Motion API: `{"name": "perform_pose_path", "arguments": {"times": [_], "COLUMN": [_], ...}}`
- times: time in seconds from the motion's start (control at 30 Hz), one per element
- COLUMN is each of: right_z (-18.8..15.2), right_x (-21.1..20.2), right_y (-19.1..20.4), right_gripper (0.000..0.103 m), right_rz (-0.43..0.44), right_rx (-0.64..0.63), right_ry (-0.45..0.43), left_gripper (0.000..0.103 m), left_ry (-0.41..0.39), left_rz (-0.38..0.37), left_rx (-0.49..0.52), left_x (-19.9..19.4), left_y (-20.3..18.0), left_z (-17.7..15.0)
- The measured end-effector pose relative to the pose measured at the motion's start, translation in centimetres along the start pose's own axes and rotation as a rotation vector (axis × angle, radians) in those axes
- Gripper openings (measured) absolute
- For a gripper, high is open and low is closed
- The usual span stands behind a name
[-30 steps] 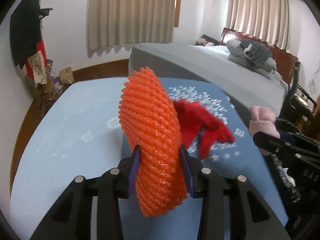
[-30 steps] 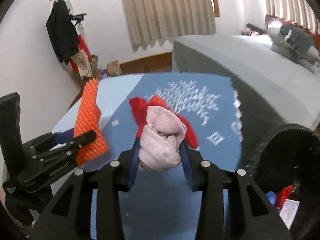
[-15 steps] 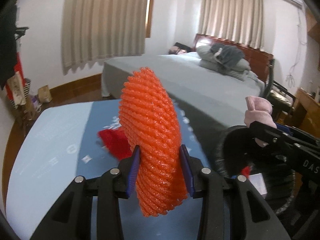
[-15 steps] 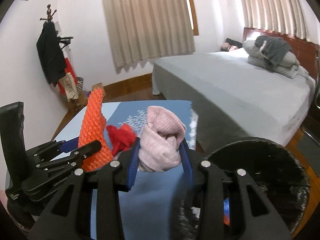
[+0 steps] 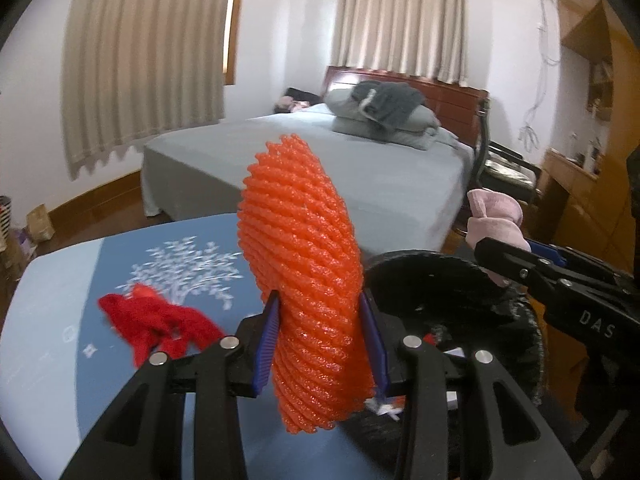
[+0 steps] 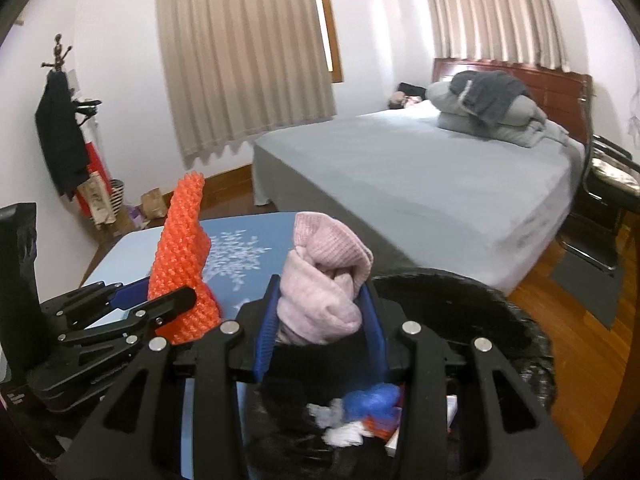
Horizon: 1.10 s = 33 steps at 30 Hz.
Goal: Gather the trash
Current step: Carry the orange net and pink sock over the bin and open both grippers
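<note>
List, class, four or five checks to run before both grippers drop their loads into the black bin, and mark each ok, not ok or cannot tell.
1. Left gripper clamps the orange foam net: ok.
2. Right gripper clamps the pink cloth: ok.
3. Bin mouth is open, with trash already inside: ok.
4. Pink cloth is over the bin mouth: ok in the right wrist view.
5. Foam net is fully over the bin: cannot tell; it sits near the rim beside the blue table.
6. All trash collected: not ok; a red cloth lies on the table.

White "DAS" lettering on right tool [image 5: 500, 258] body; rest cut off.
</note>
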State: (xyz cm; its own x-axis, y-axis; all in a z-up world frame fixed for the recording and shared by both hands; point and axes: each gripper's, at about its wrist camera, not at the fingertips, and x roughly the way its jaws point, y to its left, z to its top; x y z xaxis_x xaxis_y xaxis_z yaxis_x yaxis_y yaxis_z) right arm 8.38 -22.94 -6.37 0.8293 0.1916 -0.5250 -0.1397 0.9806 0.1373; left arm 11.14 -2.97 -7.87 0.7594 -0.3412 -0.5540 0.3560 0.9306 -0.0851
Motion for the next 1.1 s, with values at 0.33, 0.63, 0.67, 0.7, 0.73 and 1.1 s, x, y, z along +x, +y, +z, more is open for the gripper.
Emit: {"name": "perform_pose_path", "arguments": {"times": [0.33,0.63,0.67,0.7,0.73,1.1], "right_z": [-1.8,-3.5,-3.6,-3.7,-3.8,-3.5], "right_x": [-0.6,0.1,0.2,0.2,0.2,0.8], "right_y": [-5.2,-8.9,-9.1,-9.3,-9.5,-8.4], "right_gripper": [0.037,0.052,0.059,0.065,0.067,0.095], "right_rz": [-0.103,-0.196,-0.202,-0.209,-0.217,-0.208], "right_rx": [0.043,0.078,0.081,0.083,0.086,0.082], "right_ry": [0.02,0.057,0.057,0.056,0.054,0.042], "left_gripper": [0.039,0.058,0.061,0.064,0.066,0.085], "left_ry": [0.021,0.07,0.072,0.074,0.076,0.053], "left_rz": [-0.115,-0.203,-0.2,-0.198,-0.195,-0.083], "left_rx": [0.059,0.085,0.083,0.082,0.08,0.029], "left_x": [3.4,6.2,6.3,6.3,6.3,4.7], "left_y": [-5.2,-7.6,-7.5,-7.4,-7.3,-3.3], "left_z": [0.1,-0.8,-0.9,-1.0,-1.1,-1.3]}}
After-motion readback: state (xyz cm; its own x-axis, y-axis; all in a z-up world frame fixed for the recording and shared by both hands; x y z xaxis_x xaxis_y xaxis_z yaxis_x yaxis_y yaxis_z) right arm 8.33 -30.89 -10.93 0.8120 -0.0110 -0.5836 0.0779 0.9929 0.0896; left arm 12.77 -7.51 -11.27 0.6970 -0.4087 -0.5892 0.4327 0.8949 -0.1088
